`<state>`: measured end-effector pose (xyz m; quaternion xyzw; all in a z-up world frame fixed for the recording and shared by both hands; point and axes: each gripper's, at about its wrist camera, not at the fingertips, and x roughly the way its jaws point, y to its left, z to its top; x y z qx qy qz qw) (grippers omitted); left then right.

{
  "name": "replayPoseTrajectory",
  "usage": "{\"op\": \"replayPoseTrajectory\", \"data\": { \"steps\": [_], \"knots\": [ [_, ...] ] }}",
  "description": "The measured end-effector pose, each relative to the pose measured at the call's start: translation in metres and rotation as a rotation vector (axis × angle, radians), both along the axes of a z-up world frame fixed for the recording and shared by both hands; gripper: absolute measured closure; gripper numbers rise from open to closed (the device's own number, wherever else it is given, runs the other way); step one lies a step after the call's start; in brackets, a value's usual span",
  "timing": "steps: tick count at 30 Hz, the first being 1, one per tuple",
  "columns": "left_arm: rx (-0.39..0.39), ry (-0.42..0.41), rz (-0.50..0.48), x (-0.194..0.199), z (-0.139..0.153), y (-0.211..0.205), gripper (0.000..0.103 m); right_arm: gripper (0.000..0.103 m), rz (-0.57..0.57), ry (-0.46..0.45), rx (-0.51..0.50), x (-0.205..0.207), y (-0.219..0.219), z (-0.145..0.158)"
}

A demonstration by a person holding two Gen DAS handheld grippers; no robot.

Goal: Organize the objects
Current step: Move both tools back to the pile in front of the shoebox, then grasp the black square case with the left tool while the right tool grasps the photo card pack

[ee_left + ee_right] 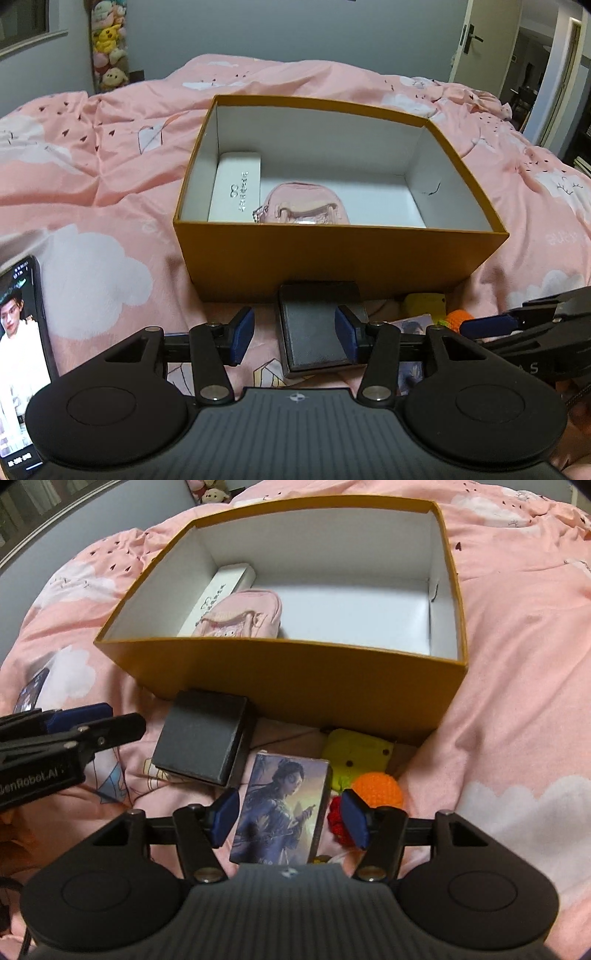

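Note:
An open orange box (332,254) (295,679) stands on the pink bed. Inside lie a white case (236,188) (221,587) and a small pink bag (303,206) (243,616). In front of it rests a dark grey box (317,328) (203,734). My left gripper (295,338) is open above that grey box, its right pad over the box's right part and its left pad well clear of it. My right gripper (290,818) is open astride an illustrated card box (284,808), pads apart from its sides.
A yellow plush (354,753) (424,302), an orange crochet ball (376,790) (458,317) and a red crochet piece (338,819) lie by the card box. A lit phone (18,354) rests at the left. Plush toys (109,44) hang on the far wall; a door (469,37) is at the right.

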<state>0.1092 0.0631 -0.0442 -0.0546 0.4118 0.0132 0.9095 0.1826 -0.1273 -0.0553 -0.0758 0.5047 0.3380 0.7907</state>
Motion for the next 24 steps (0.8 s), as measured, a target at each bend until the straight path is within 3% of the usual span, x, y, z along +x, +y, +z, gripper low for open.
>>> {"op": "replayPoseTrajectory", "data": {
  "steps": [19, 24],
  "knots": [
    [-0.128, 0.095, 0.03, 0.011, -0.019, 0.02, 0.047, 0.047, -0.001, 0.185, -0.028, 0.022, 0.022, -0.03],
    [-0.145, 0.11, 0.042, 0.012, -0.021, 0.026, 0.047, 0.058, -0.003, 0.167, -0.043, 0.02, 0.029, -0.027]
  ]
}}
